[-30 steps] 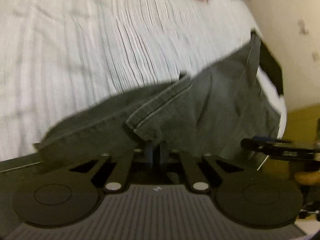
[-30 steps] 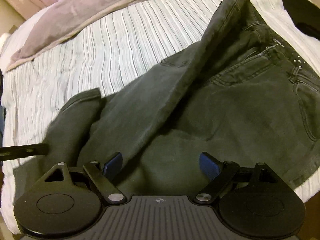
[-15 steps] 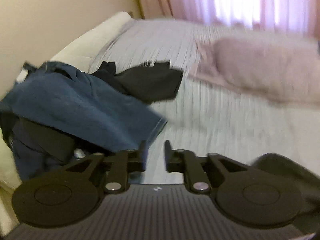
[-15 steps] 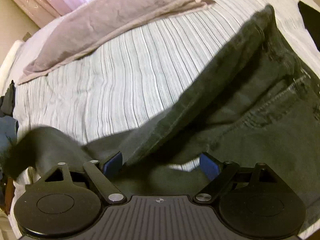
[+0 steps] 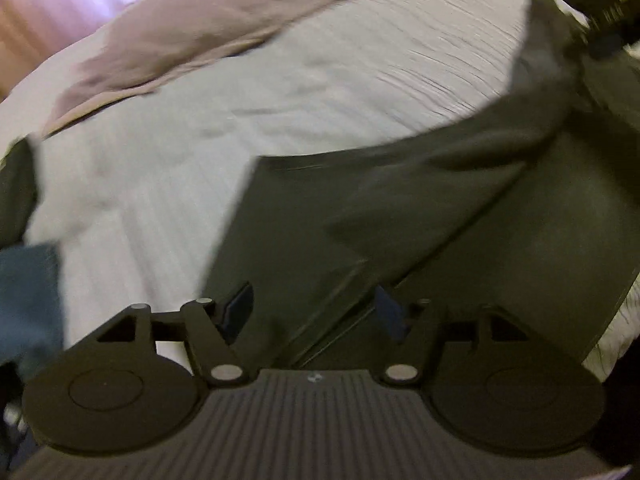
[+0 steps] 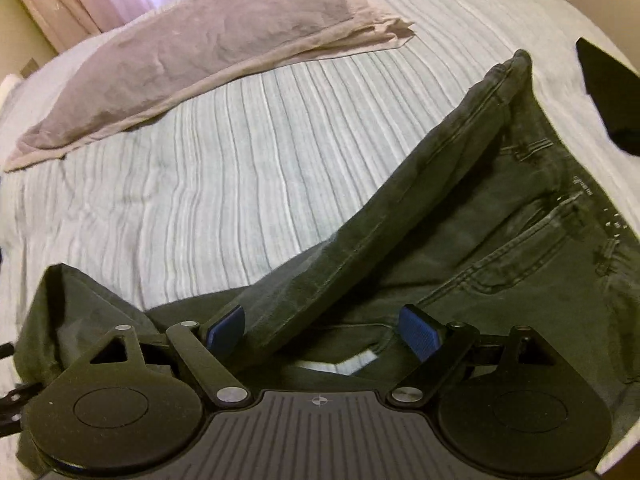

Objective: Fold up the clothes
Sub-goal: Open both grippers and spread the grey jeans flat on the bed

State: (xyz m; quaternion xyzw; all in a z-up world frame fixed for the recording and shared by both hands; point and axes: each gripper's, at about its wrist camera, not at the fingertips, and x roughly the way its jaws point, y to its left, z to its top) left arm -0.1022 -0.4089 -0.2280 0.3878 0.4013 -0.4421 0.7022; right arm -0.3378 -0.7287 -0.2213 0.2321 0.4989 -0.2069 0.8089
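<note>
Loosely creased dark denim jeans (image 6: 460, 216) drape ribbed striped bedspread (image 6: 224, 168).

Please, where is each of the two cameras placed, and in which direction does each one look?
Left wrist: sits on the left hand-held gripper, looking forward across the dark jeans on the striped bedspread toward a pink pillow; its open blue-padded fingers show, image blurred.
Right wrist: sits on the right hand-held gripper, looking over the jeans' raised leg and pockets toward the pillow; its open fingers show.
Shared: jeans, bedspread, pillow.
</note>
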